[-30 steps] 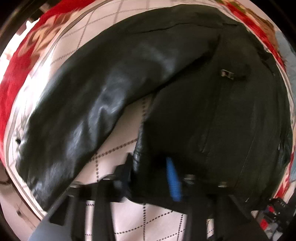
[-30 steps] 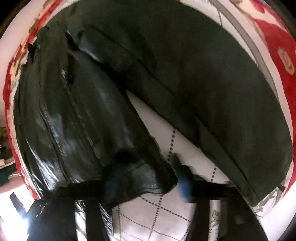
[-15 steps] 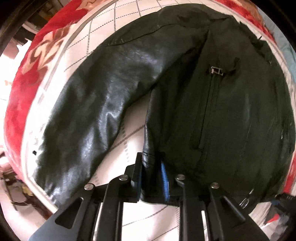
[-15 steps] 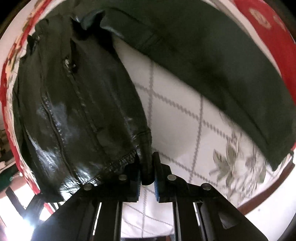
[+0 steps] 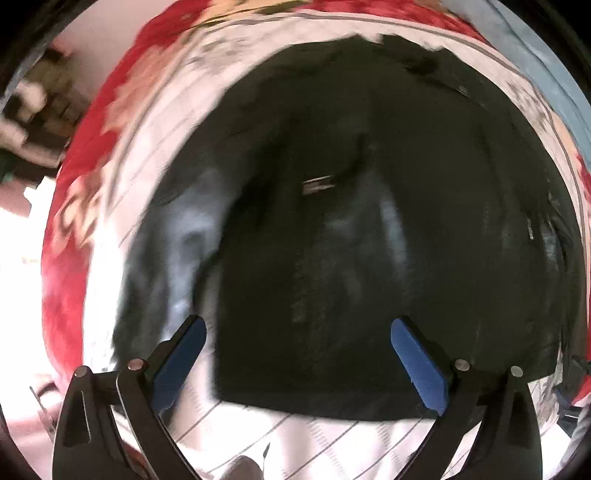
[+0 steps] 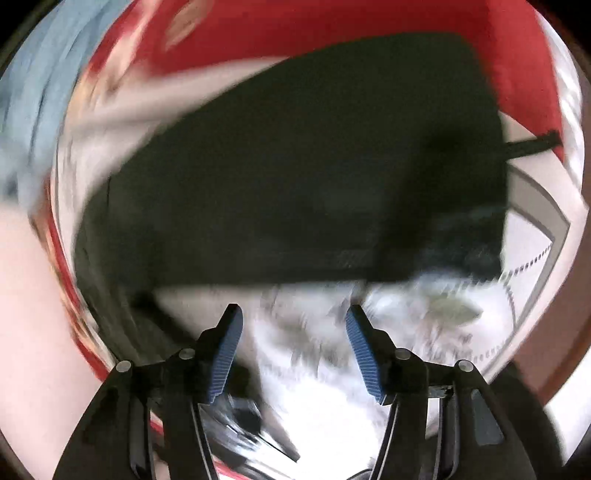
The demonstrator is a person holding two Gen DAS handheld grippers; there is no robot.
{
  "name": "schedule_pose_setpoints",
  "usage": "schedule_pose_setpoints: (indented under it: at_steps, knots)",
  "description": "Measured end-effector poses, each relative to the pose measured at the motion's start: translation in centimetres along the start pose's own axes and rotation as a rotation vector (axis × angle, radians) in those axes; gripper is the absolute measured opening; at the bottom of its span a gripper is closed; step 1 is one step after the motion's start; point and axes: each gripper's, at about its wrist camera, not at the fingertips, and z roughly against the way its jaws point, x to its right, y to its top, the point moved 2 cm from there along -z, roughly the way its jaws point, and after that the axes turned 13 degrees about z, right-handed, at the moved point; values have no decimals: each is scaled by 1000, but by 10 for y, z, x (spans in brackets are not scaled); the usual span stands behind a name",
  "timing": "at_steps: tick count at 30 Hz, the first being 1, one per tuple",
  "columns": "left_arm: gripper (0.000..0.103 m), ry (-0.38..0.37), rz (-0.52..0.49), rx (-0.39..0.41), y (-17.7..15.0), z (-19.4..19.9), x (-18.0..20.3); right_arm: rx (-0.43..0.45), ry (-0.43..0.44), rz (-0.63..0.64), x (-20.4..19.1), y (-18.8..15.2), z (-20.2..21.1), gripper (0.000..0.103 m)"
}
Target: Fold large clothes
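A black leather jacket (image 5: 369, 240) lies spread on a white quilted bedspread (image 5: 295, 435) with red borders. In the left wrist view a small metal zip pull (image 5: 317, 184) shows on its front, and a sleeve (image 5: 177, 243) runs down the left side. My left gripper (image 5: 295, 354) hangs straight above the jacket's hem, jaws opening wide, nothing between the blue pads (image 5: 417, 365). In the right wrist view the jacket (image 6: 295, 177) fills the upper half, blurred. My right gripper (image 6: 293, 350) is over bare bedspread just clear of the jacket's edge, jaws opening, holding nothing.
Red patterned border (image 5: 66, 258) of the bedspread curves along the left; clutter on the floor (image 5: 33, 122) lies beyond it. In the right wrist view a red band (image 6: 369, 33) runs behind the jacket, and pale blue cloth (image 6: 33, 74) shows at the far left.
Both grippers let go of the jacket's hem and opened. The left one rose above the jacket; the right one swung sideways and rolled, off the garment's edge.
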Motion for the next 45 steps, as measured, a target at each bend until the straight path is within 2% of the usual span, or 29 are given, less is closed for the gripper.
schedule_pose_setpoints:
  at_steps: [1,3,6,8,9,10,12,15,16,20,22,23,24,27,28,30,31,32,33,34,35,36,37,38,40,42,45]
  knots:
    - [102,-7,-14,-3,8,-8,8,51,41,-71,10,6,1,51]
    - [102,-58,-33,-16,18,-21,29,118,59,-144,18,17,13,7]
    - [102,-40,-76,-13,28,-37,56,273,20,-136,12,17,33,5]
    - [102,-7,-123,-20,23,-50,72,303,14,-110,17,37,48,5]
    - [102,14,-144,-29,19,-58,78,282,15,-93,20,48,51,7]
    - [102,27,-162,-44,14,-66,81,240,33,-76,21,56,43,11]
    - [103,44,-181,-51,7,-79,84,211,117,-65,28,73,45,34]
    - [103,31,-203,-35,4,-79,82,253,237,-72,28,87,40,51]
    - [103,26,-201,-38,5,-79,80,274,267,-77,41,91,45,52]
    - [103,3,-186,-52,11,-85,73,338,358,-127,45,104,41,52]
    - [103,-26,-175,-66,16,-88,69,364,405,-161,42,120,32,48]
    - [103,-51,-168,-74,20,-92,64,378,404,-169,41,121,33,15]
    - [103,-75,-153,-80,21,-96,64,393,382,-173,39,124,34,5]
    - [103,-127,-123,-74,24,-98,52,508,300,-172,54,126,73,5]
    - [103,-127,-118,-65,24,-97,51,546,305,-138,56,126,88,5]
    - [103,-115,-103,-59,23,-96,48,523,296,-101,50,134,88,8]
    - [103,-112,-97,-59,23,-95,46,500,322,-94,47,139,81,9]
    - [103,-107,-90,-59,21,-94,47,449,345,-92,44,145,71,17]
    - [103,-100,-87,-61,21,-94,46,386,363,-90,42,150,58,35]
    - [103,-95,-88,-63,22,-93,45,346,387,-93,41,158,50,36]
    - [103,-92,-91,-66,23,-93,45,341,397,-96,41,160,46,36]
    - [103,-90,-95,-73,25,-92,45,352,394,-96,41,163,47,35]
    - [103,-89,-95,-83,27,-88,45,370,384,-96,39,164,48,28]
    - [103,-88,-97,-91,29,-86,45,386,357,-90,35,165,53,6]
    - [103,-82,-92,-72,38,-76,42,431,303,-48,18,166,70,6]
    - [103,-62,-87,-36,48,-64,36,468,292,-11,-3,163,86,6]
    - [103,-22,-62,15,69,-51,24,523,264,120,-59,146,121,5]
